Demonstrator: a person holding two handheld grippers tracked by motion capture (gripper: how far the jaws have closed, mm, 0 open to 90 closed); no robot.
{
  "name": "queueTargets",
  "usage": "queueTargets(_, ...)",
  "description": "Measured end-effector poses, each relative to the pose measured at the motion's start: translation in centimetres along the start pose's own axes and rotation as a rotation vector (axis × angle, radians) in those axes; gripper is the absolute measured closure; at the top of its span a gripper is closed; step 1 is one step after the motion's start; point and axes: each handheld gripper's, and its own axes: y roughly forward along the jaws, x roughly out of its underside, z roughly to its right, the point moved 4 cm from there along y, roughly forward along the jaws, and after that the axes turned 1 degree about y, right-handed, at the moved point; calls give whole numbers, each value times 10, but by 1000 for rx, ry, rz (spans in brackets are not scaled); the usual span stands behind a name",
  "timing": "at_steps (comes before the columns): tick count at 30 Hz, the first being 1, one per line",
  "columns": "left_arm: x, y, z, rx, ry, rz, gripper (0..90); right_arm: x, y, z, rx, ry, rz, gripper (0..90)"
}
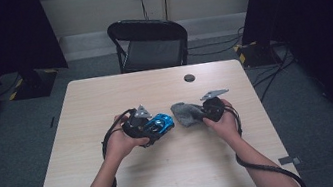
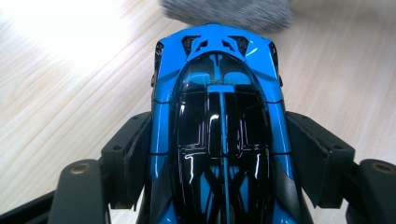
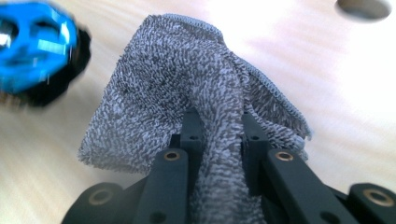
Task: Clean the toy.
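A shiny blue and black toy car (image 1: 157, 125) is held just above the middle of the table (image 1: 104, 98). My left gripper (image 1: 145, 127) is shut on the car (image 2: 219, 121), one jaw pressed to each flank. To its right a grey fluffy cloth (image 1: 187, 112) hangs bunched. My right gripper (image 1: 203, 112) is shut on the cloth (image 3: 187, 88), a fold pinched between its jaws. The car's end (image 3: 35, 44) shows blurred at the upper left of the right gripper view, a short gap from the cloth.
A round grommet hole (image 1: 189, 77) sits in the tabletop behind the grippers. A black folding chair (image 1: 149, 43) stands at the far edge. Cables trail from both grippers along the person's forearms to the near edge.
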Motion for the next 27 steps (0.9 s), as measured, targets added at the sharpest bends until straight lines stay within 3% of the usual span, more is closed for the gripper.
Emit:
queueTargets(5,-8,5,11,25,45,-2,281,-20,2,-6,11,-17,21,769)
queueTargets(6,-10,6,12,28,49,-1,281,-23,3,-8,-9,-21,24,769)
queueTargets(8,-11,7,12,26,54,-6,281,-25,4,-11,-2,-53,10,768)
queueTargets(9,-11,7,11,25,53,-9,281,-26,5,-13,-26,-50,15,768)
queueTargets(20,-8,5,-1,-7,24,-14,281,-18,-1,-23,-123,-147,9,772)
queueTargets(27,-4,5,-9,-26,-8,-12,281,-11,-5,-27,-159,-153,5,772)
